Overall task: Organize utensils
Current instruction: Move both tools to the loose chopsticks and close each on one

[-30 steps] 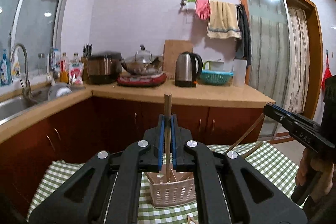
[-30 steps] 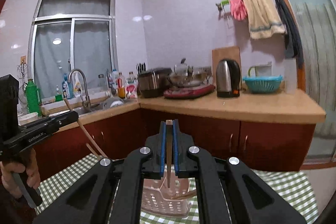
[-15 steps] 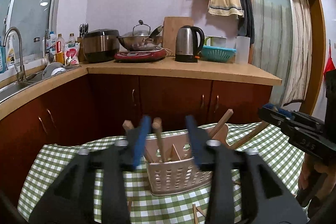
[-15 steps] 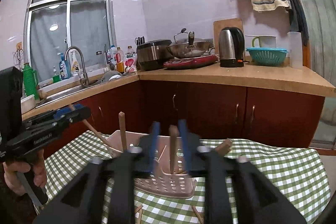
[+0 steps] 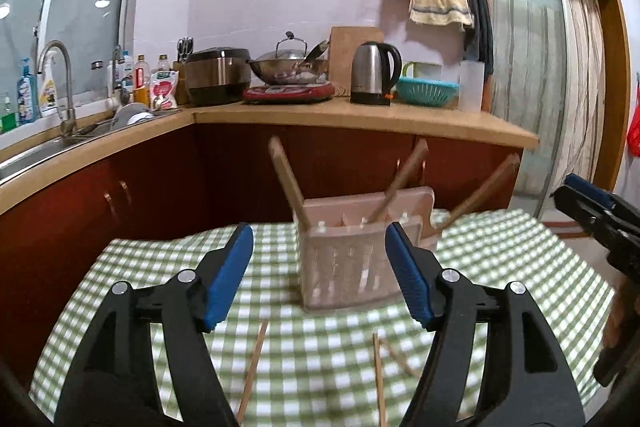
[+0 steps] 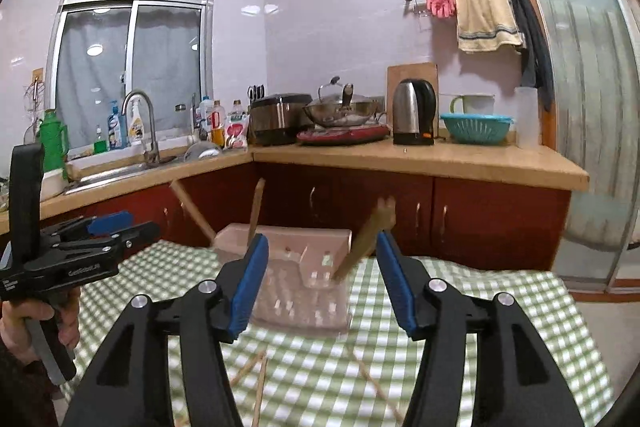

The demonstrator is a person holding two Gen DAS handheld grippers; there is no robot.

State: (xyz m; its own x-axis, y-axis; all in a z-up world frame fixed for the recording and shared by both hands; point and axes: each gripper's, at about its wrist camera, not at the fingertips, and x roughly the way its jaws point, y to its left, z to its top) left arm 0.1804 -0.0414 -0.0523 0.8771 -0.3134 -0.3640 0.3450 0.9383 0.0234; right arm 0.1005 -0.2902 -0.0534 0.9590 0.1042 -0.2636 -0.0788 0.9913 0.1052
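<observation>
Both grippers are hanging released and empty over the bench (image 5: 132, 267), which is wearing a green checked cloth: the left gripper (image 5: 320, 271) is spreading its blue pads wide in front of the pink holder (image 5: 344, 267), and the right gripper (image 6: 318, 281) is gaping the same way from the other side. The holder is standing upright near the middle of the cloth with several wooden sticks (image 5: 286, 183) already leaning in its compartments, their long axes running steeply upward and fanning outward, one tilting left and two tilting right in the left wrist view. More sticks are lying flat on the cloth just in front of the holder: a chopstick (image 5: 252, 367) is pointing roughly away from the camera toward the holder, and a crossed pair (image 5: 378, 371) is lying to its right. The step in hand is probably going for one of these loose pieces. To do it well, a gripper should be coming down with its pads lined up across the stick's long axis, closing near mid-length, then tipping the stick upright before lowering it into a free compartment. The crossed pair is looking trickier, since pinching one may be dragging the other along.
</observation>
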